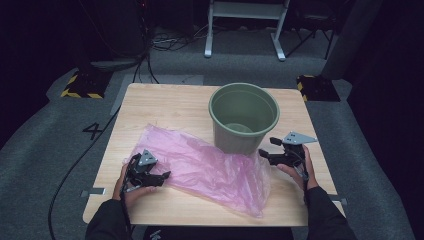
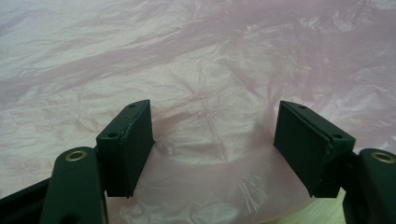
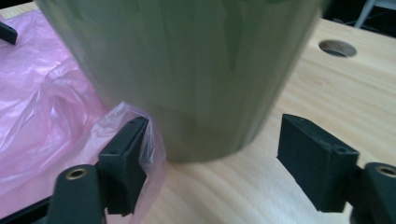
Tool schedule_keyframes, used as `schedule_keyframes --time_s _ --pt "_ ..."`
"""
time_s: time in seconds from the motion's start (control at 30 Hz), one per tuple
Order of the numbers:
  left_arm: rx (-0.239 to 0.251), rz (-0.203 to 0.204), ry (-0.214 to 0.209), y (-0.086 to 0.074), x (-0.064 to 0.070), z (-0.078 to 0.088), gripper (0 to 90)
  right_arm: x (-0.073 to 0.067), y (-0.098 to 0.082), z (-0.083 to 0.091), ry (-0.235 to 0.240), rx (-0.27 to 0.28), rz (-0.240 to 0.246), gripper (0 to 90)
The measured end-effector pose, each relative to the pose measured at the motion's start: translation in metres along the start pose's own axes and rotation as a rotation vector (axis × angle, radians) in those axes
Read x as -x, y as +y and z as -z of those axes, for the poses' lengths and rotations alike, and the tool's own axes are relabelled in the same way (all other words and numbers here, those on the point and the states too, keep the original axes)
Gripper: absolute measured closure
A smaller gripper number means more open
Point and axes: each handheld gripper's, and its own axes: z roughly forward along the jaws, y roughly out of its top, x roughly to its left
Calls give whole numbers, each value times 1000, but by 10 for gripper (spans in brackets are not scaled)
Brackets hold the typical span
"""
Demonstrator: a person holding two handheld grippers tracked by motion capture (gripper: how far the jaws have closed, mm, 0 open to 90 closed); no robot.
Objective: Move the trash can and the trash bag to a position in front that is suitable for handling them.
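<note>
Lying on the worktop (image 1: 165,102): a pink plastic bag (image 1: 210,167), spread flat and crumpled, its far edge against the foot of the green bucket (image 1: 243,117).
Bucket: upright near the worktop's far middle.
Left hand-held gripper (image 1: 162,176): released, jaws wide apart at the bag's near left edge; in the left gripper view, a fold of bag (image 2: 210,177) lies between the pads without being pinched.
Right hand-held gripper (image 1: 267,150): released, just beside the bucket's right foot; a loose bit of bag (image 3: 135,126) drapes over one pad.
</note>
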Motion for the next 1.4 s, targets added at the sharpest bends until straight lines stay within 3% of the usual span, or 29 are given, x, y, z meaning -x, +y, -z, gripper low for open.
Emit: schedule_keyframes --time_s 0.23,0.43,0.6,0.67,0.7,0.8,0.9,0.97,1.0,1.03,1.07,1.1,1.2,1.27,1.3,1.4 --pt "2 -1 11 0 1 -1 286 -3 17 -22 41 -17 46 330" --pt "6 0 13 0 1 -2 284 1 29 -36 72 -8 37 323" --pt "12 5 18 0 1 -2 282 -1 36 -49 74 -13 41 312" --pt "14 7 22 0 2 -3 281 -4 40 -56 67 -19 57 313" --pt "16 9 25 0 2 -3 281 -7 42 -62 40 -42 94 296" --pt "15 11 28 0 3 -3 279 -7 43 -63 41 -59 94 279" --pt "19 14 31 0 4 -3 279 -4 37 -51 14 -58 102 270" --pt "20 14 31 0 4 -3 279 6 26 -34 -48 -87 94 262" --pt "22 13 32 0 4 -3 279 6 26 -34 -48 -87 94 262" --pt "16 7 34 1 5 -4 279 16 18 -22 -82 -113 54 250" --pt "16 7 34 1 5 -4 279 16 18 -22 -82 -113 54 250" --pt "17 12 26 2 10 -5 279 26 11 -8 -130 -125 21 238" --pt "17 -2 20 4 14 -7 279 33 5 5 -140 -125 1 223" --pt "15 -10 8 7 19 -10 279 39 1 16 -174 -141 5 211" --pt "13 -8 10 9 24 -13 275 44 -4 27 -189 -132 -17 211" --pt "12 -11 11 12 29 -15 278 46 -7 37 -186 -109 -45 214"
